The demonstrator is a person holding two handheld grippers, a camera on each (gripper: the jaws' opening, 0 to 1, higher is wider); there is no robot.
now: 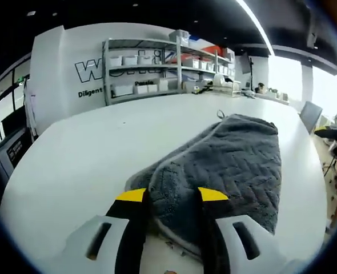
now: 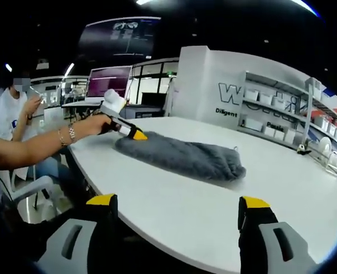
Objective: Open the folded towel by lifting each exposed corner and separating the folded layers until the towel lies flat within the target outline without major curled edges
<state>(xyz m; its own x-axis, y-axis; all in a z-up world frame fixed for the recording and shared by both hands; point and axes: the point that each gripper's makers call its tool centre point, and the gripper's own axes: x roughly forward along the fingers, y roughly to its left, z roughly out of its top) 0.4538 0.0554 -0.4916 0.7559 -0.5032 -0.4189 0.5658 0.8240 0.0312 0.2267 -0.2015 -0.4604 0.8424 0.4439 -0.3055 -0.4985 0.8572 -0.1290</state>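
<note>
The left gripper [image 1: 171, 196] sits at the near end of the folded grey towel [image 1: 231, 160], its two yellow-tipped jaws standing on either side of a thick rounded fold; whether they actually pinch the cloth cannot be told, since a bulge of pile fills the space between them. The towel lies lengthwise on the white surface [image 1: 77, 165], still doubled over, with a small loop at its far end. No target outline can be made out on the surface.

In the right gripper view the same towel [image 2: 180, 154] lies as a long bundle well apart from the right gripper [image 2: 179, 206], whose jaws are spread wide with nothing between them. A hand [image 2: 91, 127] steers the left gripper [image 2: 135, 135] at the towel's left end.

The main risk is that the jaws bite the whole fold and not one layer, so lifting drags the bundle across the surface instead of opening it. With the right gripper so far off, nothing pins the other end, and the plush cloth could slide or curl back
</note>
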